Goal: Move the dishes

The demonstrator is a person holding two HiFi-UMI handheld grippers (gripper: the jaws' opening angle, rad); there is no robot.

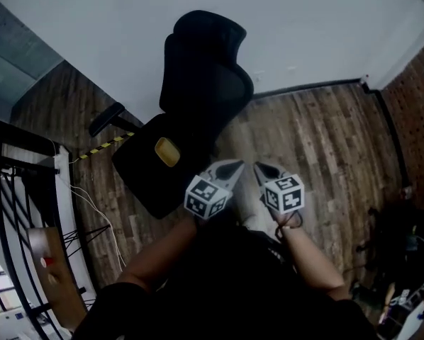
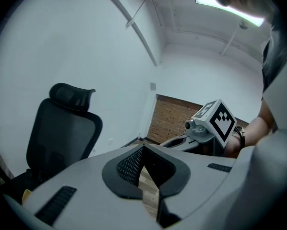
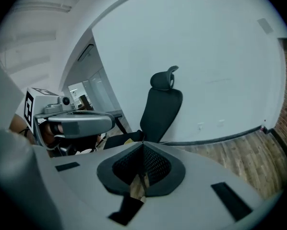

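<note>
Left gripper (image 1: 235, 166): jaws pressing together, gripping nothing.
Right gripper (image 1: 260, 167): jaws pressing together, gripping nothing.
Office chair (image 1: 198, 98): standing on wooden floor (image 1: 325, 140), facing both grippers.

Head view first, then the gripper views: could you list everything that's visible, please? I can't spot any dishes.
Office chair: one, black, against the wall, ahead of the grippers.
Yellow item: one, on the chair seat; too small to identify.
Floor: dark wood planks.
Wall: white, behind the chair.
Striped tape: one strip, yellow and black, on the floor left of the chair.
Cable: one, white, on the floor at left.
Dishes: none in any view.
Left gripper: one, grey, jaws together, empty.
Right gripper: one, grey, jaws together, empty.
Arms: two, at bottom centre.
</note>
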